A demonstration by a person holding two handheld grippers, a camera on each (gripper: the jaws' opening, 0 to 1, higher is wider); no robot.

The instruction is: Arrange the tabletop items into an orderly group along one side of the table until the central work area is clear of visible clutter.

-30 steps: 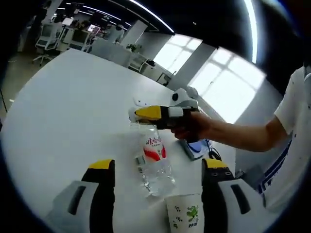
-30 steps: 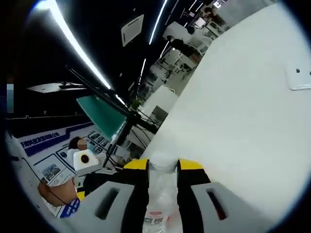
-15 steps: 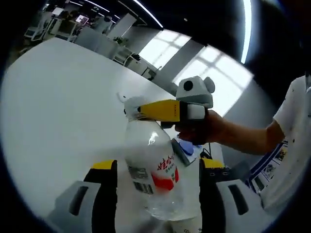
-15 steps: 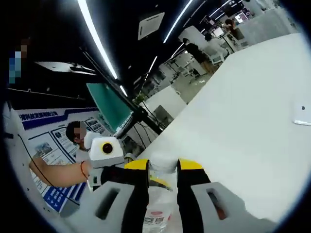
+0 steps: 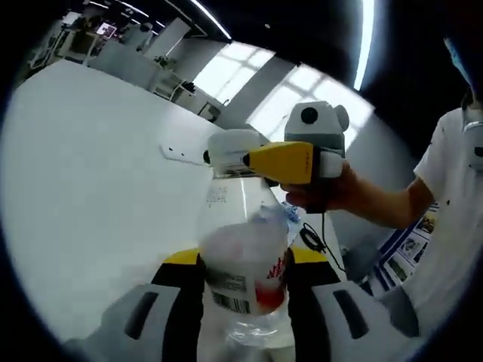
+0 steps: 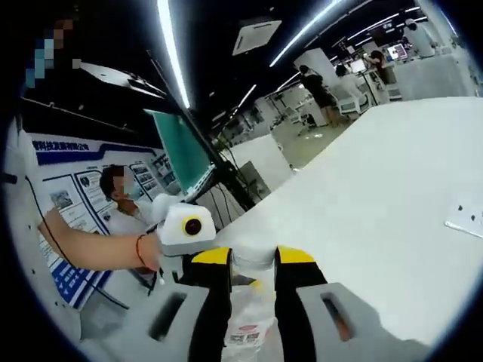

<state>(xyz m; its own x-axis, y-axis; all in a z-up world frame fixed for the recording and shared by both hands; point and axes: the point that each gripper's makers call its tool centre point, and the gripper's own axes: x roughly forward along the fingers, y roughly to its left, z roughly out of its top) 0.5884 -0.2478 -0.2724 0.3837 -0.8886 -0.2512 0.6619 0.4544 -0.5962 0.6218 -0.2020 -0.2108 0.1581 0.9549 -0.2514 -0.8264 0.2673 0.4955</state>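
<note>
While both grippers bear on the one bottle point(image 5: 243, 271), you risk pulling it two ways: if either hand twists or draws off before the other lets go, the thin clear wall could buckle or the bottle could slip and drop to the table point(image 5: 90, 173).

Your right gripper point(image 6: 252, 260) has its jaws drawn in close and clamped on the bottle's neck point(image 6: 252, 258), just under the white cap, with the bottle's body hanging below between the jaws. From the other side it comes in from the right point(image 5: 253, 160), pinching the bottle's top.

Your left gripper point(image 5: 243, 260) has its jaws drawn in to either side of the labelled body, touching it or nearly so; I cannot tell whether it grips yet. A white plate point(image 6: 468, 219) lies well apart on the table, ahead and to the right of the right gripper.
</note>
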